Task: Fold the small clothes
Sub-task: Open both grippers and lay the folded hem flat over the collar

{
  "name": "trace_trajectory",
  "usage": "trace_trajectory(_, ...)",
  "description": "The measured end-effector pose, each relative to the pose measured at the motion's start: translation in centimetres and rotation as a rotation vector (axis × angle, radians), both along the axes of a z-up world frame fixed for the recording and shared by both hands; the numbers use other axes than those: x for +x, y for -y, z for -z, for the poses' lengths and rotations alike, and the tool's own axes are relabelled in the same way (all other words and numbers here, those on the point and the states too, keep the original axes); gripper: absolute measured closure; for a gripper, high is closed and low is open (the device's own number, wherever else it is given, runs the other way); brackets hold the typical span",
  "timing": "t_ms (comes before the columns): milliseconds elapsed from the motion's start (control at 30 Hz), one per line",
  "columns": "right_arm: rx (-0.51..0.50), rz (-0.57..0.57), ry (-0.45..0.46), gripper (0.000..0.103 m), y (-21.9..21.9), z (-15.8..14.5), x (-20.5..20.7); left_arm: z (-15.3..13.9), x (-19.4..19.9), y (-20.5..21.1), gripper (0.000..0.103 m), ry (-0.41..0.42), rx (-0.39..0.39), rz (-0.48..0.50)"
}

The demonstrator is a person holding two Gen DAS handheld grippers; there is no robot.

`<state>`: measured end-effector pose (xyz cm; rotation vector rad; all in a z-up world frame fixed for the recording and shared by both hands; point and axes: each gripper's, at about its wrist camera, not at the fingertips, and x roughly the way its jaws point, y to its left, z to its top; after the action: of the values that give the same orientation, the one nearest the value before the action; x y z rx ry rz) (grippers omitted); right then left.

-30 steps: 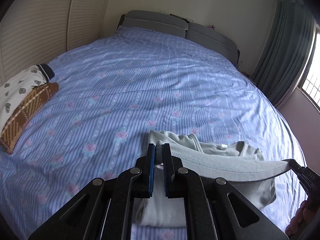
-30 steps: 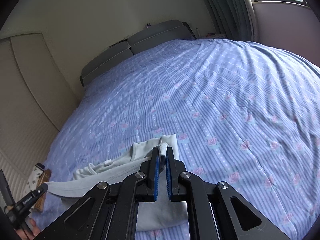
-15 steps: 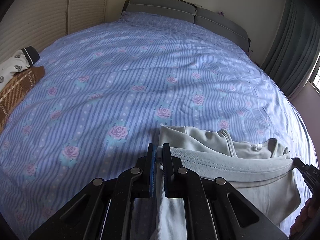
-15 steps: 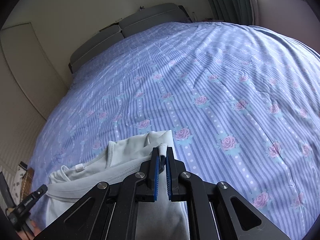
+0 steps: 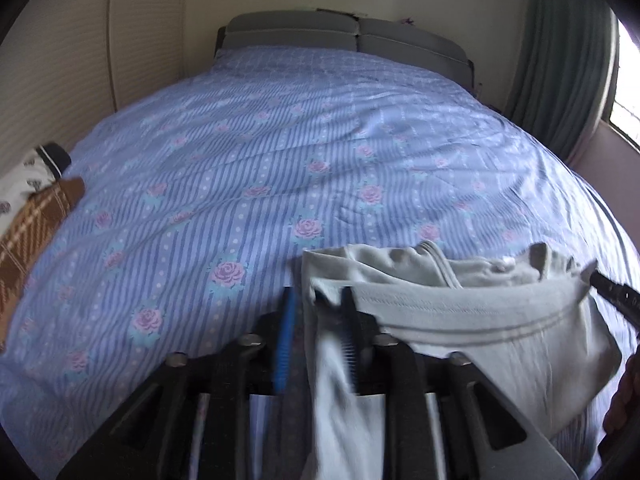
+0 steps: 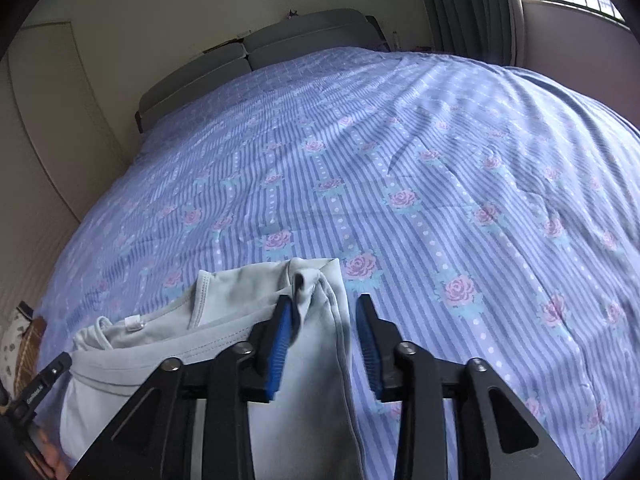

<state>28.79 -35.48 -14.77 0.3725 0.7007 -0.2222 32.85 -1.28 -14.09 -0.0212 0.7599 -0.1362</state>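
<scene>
Fingers [image 6: 280,340] of the right gripper [image 6: 325,332] stand spread, let go; the pale grey-green garment [image 6: 304,360] hangs loose between them, one corner brushing the left-hand blue pad. Left gripper [image 5: 317,336] also parted, its fingers [image 5: 285,344] motion-blurred w/ a fold of the same garment [image 5: 480,332] draped across the right-hand one; can't tell if it's pinched. Both ends of the garment sit right at the fingertips, rest bunched on the bedspread [image 6: 400,168] btw the two tools. Small white neck tag [image 6: 134,323] just left of the right fingers, print unreadable. Far left: brown plaid cloth [image 5: 28,228] and a white printed piece [image 5: 24,172], cut off by the frame. Beyond, grey headboard [image 5: 344,36], curtain [image 5: 560,60].
</scene>
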Motion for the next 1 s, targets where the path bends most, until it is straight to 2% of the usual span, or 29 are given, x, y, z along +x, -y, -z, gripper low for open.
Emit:
trace_trajectory(67,-0.034,-0.014,0.023,0.063,-0.8,-0.8,-1.1,-0.6,-1.4,0.5,0.056,0.025,0.017,0.025)
trace_trajectory(167,-0.076,-0.055,0.035,0.063,-2.2,-1.4,-2.3,-1.0,-2.7,1.6,0.056,0.037,0.019,0.068)
trace_trajectory(367,-0.141,-0.177,0.009,0.063,-5.9,-0.9,-2.8,0.1,-3.7,4.3,0.056,-0.009,0.008,0.180)
trace_trajectory(500,-0.176,-0.255,-0.031,0.057,-8.1,0.1,-2.6,0.9,-4.0,5.9,0.056,-0.036,0.057,0.232)
trace_trajectory(533,-0.186,-0.268,-0.035,0.056,-8.5,0.3,-2.6,1.1,-3.9,6.0,0.056,-0.042,0.068,0.238)
trace_trajectory(600,-0.227,-0.290,-0.044,0.048,-9.3,0.7,-2.6,1.6,-3.4,6.2,0.056,-0.050,0.084,0.236)
trace_trajectory(767,-0.322,-0.300,-0.074,0.045,-10.6,1.5,-1.6,1.9,-1.6,6.3,0.055,-0.067,0.117,0.215)
trace_trajectory(1000,-0.330,-0.263,-0.101,0.043,-10.5,1.3,0.7,1.6,1.3,5.4,0.055,-0.079,0.096,0.174)
